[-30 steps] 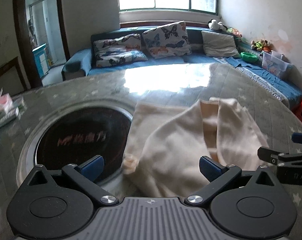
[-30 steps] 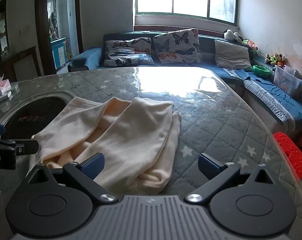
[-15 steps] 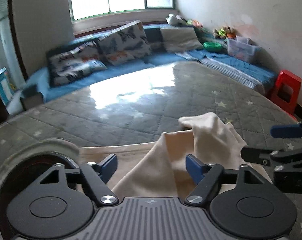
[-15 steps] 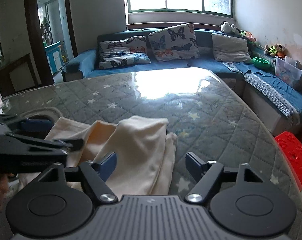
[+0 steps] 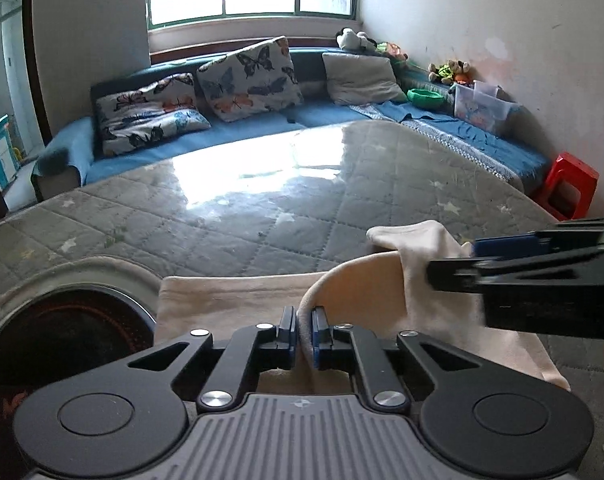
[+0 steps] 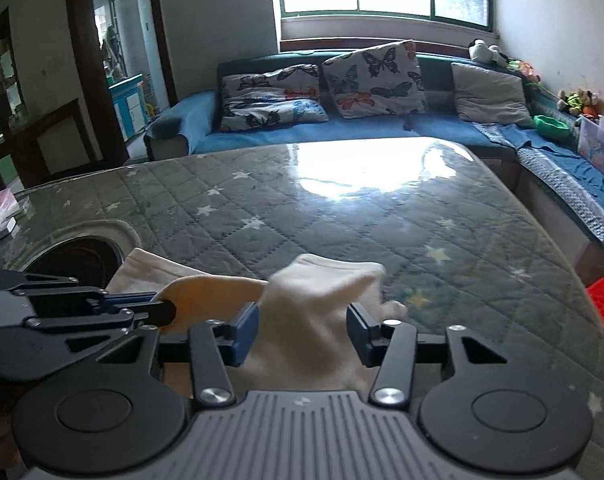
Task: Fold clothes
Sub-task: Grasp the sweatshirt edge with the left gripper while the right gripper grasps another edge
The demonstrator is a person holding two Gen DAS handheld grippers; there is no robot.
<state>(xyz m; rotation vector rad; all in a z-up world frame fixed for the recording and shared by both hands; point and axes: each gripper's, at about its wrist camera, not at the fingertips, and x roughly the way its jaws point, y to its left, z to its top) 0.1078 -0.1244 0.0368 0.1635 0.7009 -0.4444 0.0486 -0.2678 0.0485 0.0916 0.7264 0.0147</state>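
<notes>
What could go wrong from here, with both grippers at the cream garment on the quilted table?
1. The left gripper is shut on only a thin fold of the cream garment; it may slip out when lifted.
2. The right gripper has been closing, but its pads are not yet pressing the bunched cloth, so it could grab several layers or miss.
3. The two grippers sit close together; lifting now may bunch the garment rather than spread it.

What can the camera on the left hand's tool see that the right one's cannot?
Only the left view shows the left tool pinching a fold of the cream fabric garment. Only the right view shows the dark wooden doorway and the right tool with cloth between its closing jaws. Both share the grey quilted star-patterned table cover and butterfly-print cushions.
</notes>
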